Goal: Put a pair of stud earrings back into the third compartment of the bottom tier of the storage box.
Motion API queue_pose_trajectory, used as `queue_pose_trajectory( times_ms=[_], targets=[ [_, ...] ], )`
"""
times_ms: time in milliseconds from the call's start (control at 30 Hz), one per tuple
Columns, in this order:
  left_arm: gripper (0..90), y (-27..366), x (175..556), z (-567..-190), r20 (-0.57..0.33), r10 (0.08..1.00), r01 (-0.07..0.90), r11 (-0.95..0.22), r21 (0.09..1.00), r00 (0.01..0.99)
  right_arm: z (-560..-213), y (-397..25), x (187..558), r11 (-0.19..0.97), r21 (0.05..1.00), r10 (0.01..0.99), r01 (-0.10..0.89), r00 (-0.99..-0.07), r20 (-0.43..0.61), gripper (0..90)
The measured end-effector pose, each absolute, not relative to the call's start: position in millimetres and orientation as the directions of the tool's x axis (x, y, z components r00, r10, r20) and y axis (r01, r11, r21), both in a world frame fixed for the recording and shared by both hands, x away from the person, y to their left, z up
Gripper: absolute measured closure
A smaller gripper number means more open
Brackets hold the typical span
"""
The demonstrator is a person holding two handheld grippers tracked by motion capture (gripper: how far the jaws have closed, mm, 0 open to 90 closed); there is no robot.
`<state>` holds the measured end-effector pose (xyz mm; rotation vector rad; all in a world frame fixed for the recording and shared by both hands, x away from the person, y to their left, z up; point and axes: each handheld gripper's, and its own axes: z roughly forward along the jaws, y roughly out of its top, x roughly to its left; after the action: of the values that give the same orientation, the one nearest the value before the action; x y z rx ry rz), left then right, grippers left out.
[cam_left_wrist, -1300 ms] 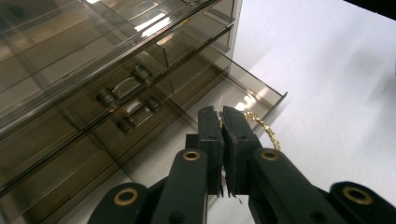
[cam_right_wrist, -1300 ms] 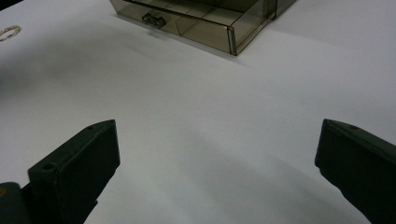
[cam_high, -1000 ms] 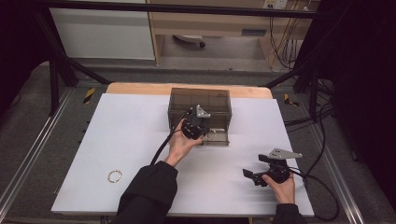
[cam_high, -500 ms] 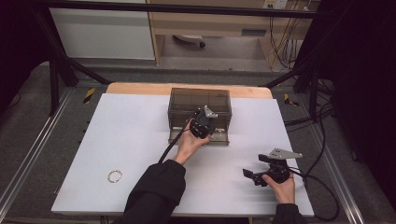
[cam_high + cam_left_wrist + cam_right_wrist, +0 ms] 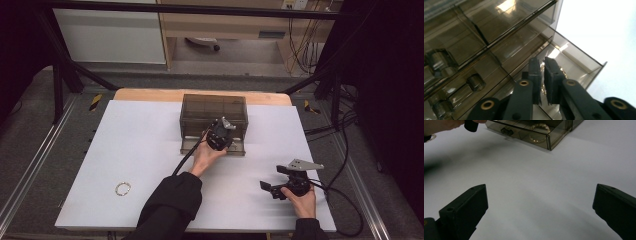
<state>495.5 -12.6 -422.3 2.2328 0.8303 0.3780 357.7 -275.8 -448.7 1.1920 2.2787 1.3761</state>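
Over the open drawer (image 5: 215,146) of the smoky organizer box (image 5: 214,107), the left claw (image 5: 543,80) pinches a gold bracelet (image 5: 543,77); release it low, inside the compartment. The right claw (image 5: 540,207) rests wide open on the worktop (image 5: 140,150).

Legible text, labels, brands, numbers, signs: none. The smoked plastic drawer box (image 5: 214,118), the white table (image 5: 130,150) and both grippers carry no readable marking in any view.
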Motion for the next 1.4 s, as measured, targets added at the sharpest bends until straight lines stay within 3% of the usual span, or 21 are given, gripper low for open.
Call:
queue_pose_trajectory(
  times_ms=[167,467,1000,1400],
  targets=[
    [74.6,-9,488,-413,0.021,0.645,0.440,-0.544,0.715,0.764,-449,-276,358,0.231,0.819,0.736,0.525,-0.645,0.206,0.6],
    [52.0,20,463,-394,-0.001,0.626,0.425,-0.529,0.735,0.780,-448,-276,358,0.228,0.820,0.737,0.525,-0.643,0.207,0.6],
    [19.0,131,424,-384,-0.016,0.687,0.460,-0.468,0.755,0.726,-449,-276,358,0.228,0.817,0.739,0.529,-0.640,0.208,0.6],
    [9.5,214,399,-390,-0.013,0.753,0.498,-0.422,0.758,0.658,-449,-275,358,0.232,0.816,0.741,0.529,-0.640,0.204,0.6]
  ],
)
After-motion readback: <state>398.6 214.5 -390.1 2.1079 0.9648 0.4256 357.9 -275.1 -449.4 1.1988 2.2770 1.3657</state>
